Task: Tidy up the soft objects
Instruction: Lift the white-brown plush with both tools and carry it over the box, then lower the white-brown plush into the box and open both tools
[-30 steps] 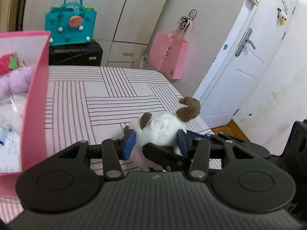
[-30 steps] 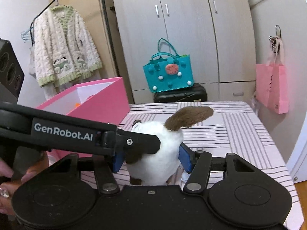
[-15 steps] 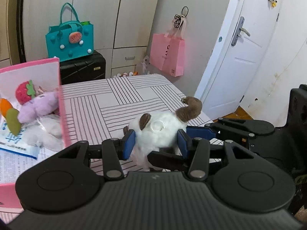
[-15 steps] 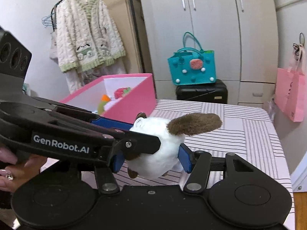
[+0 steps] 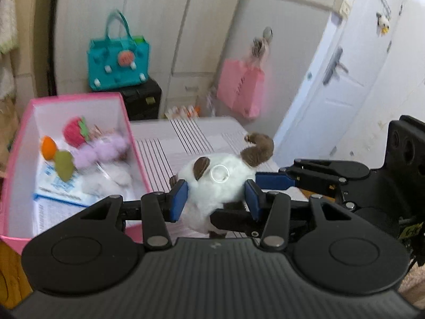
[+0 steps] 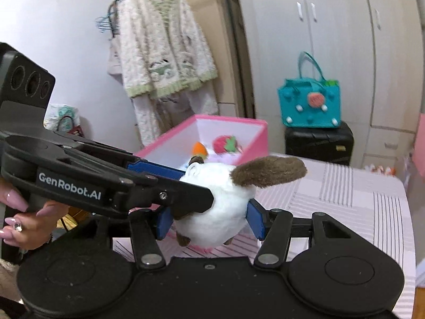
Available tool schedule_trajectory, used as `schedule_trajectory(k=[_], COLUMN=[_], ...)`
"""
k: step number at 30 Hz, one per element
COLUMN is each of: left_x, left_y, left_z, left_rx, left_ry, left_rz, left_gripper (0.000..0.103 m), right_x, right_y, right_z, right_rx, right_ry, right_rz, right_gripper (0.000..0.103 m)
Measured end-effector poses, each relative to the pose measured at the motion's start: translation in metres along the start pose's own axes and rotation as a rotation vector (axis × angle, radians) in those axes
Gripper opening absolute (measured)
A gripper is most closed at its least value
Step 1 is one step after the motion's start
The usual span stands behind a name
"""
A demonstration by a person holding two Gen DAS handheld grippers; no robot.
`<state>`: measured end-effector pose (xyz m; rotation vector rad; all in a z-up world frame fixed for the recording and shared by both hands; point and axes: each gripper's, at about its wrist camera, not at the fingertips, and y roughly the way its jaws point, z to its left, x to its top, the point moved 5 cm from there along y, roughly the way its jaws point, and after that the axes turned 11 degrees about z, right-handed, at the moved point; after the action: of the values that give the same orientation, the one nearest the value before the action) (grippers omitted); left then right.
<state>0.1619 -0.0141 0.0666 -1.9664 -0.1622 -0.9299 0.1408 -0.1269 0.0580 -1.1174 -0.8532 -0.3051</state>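
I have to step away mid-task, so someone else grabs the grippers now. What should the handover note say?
Left gripper: shut on the white plush toy.
Right gripper: shut on the same toy, from the other side.
The toy hangs above the striped table, beside the pink box.
Done: a strawberry plush, a purple plush and an orange piece lie in the box.
Left: carry the toy over the box and release with both grippers.

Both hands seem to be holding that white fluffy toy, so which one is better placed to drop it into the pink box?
Probably the left gripper: the pink box sits right beside it, while the right gripper sees it farther off, beyond the toy.
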Motion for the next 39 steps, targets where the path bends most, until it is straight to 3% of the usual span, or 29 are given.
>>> schedule_trajectory(k=[5,9,15,24,29,39], left_x=[0.009,0.013,0.021,0.042,0.056,0.085], left_y=[-0.030,-0.048,-0.060,-0.032,-0.006,0.033], left_z=[0.008,0.025,0.056,0.120,0.148,0.183], left_rx=[0.029,0.021,0.081,0.199,0.248,0.291], left_ry=[-0.030,-0.066,-0.108,-0.195,-0.215,-0.205], left_rz=[-0.122,-0.148,-0.195,-0.179,-0.137,-0.135], left_gripper=[0.046,0.046,0.046,0.045,0.045,0.046], right_x=[0.029,0.048,0.080,0.111,0.119,0.143], right_y=[-0.010,-0.005,0.019,0.096,0.133,0.182], right_z=[0.018,0.032,0.046,0.042,0.040,0.013], right_rx=[0.011,0.042,0.114,0.267,0.248,0.227], right_ry=[-0.042,-0.087,-0.141,-0.094,-0.101,-0.101], right_rz=[-0.051,-0.045,-0.024,0.099,0.115,0.082], right_gripper=[0.062,0.062,0.062,0.062,0.060,0.060])
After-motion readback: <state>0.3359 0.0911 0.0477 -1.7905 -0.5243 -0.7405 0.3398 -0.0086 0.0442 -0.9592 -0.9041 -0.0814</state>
